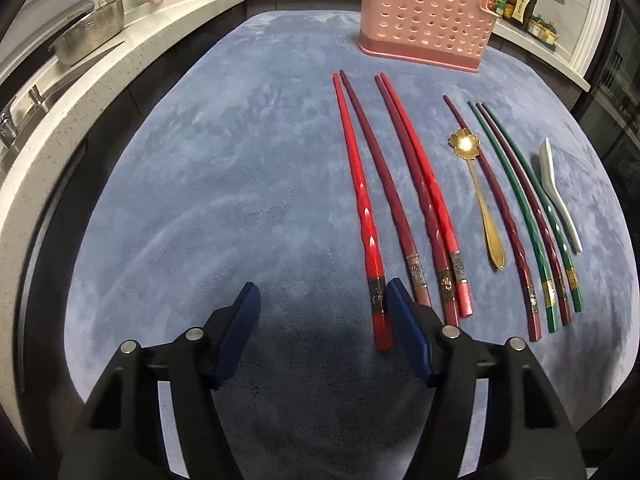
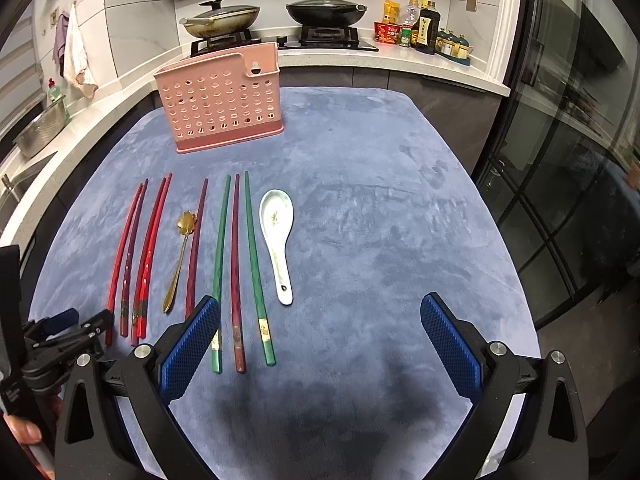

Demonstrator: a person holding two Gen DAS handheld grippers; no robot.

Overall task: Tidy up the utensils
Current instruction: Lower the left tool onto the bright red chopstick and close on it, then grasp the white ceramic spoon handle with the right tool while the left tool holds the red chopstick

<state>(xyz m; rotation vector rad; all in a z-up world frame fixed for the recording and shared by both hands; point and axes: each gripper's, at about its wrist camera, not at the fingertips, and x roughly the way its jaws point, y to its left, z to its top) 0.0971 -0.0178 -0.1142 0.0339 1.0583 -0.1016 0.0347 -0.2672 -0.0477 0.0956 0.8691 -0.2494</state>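
Several chopsticks lie side by side on a blue cloth: red and maroon ones (image 1: 362, 200) (image 2: 136, 248), and green ones (image 1: 516, 200) (image 2: 252, 256). A gold flower spoon (image 1: 476, 196) (image 2: 182, 252) and a white ceramic spoon (image 1: 558, 192) (image 2: 278, 232) lie among them. A pink perforated utensil holder (image 1: 426, 12) (image 2: 220, 102) stands at the far side. My left gripper (image 1: 322, 300) is open and empty, its right finger beside the red chopstick's butt end. My right gripper (image 2: 320, 314) is open and empty, near the green chopsticks' ends.
The blue cloth (image 2: 380, 200) covers the table. A counter with a sink and metal colander (image 1: 88, 32) runs on the left. A stove with two lidded pans (image 2: 326, 10) and sauce bottles (image 2: 424, 24) stands behind. A glass door (image 2: 580, 160) is at the right.
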